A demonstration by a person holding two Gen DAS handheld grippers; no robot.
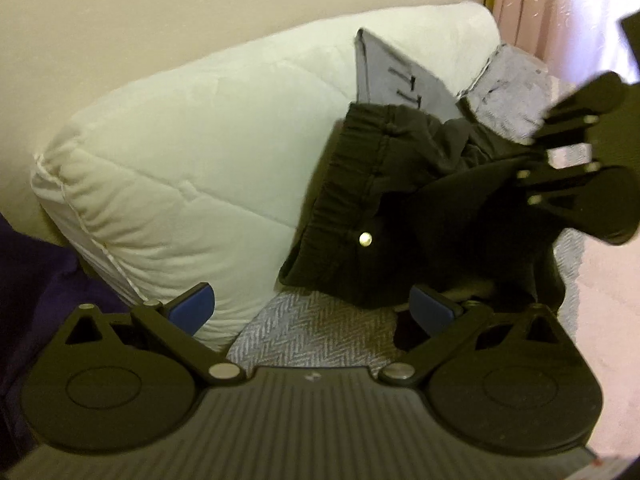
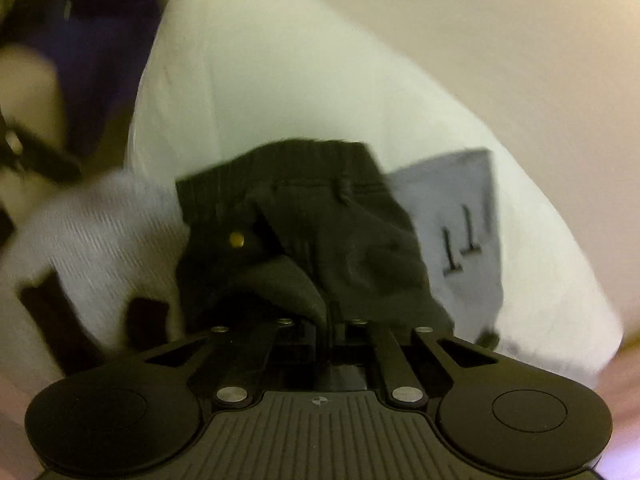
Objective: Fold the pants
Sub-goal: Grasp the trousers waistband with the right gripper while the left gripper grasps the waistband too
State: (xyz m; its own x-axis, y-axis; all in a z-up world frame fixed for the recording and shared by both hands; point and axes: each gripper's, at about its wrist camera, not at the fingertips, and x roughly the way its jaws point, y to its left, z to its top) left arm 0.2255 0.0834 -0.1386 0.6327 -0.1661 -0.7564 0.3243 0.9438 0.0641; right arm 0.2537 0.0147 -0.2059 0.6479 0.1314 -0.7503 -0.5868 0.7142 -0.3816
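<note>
Black pants (image 1: 400, 216), bunched with the elastic waistband uppermost and pale pocket linings (image 1: 396, 76) turned out, hang in front of a white quilted pillow (image 1: 192, 152) above a grey herringbone cover (image 1: 312, 328). The right gripper (image 2: 330, 320), jaws pressed together, pinches the fabric. The left gripper (image 1: 316, 308), its blue-padded jaws spread wide, sits just below the waistband's brass snap (image 1: 365, 239).

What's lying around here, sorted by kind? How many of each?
Black pants: 1
White pillow: 1
Grey pocket linings: 2
Hand-held grippers, left hand-held gripper and right hand-held gripper: 2
Grey herringbone cover: 1
Total: 7
</note>
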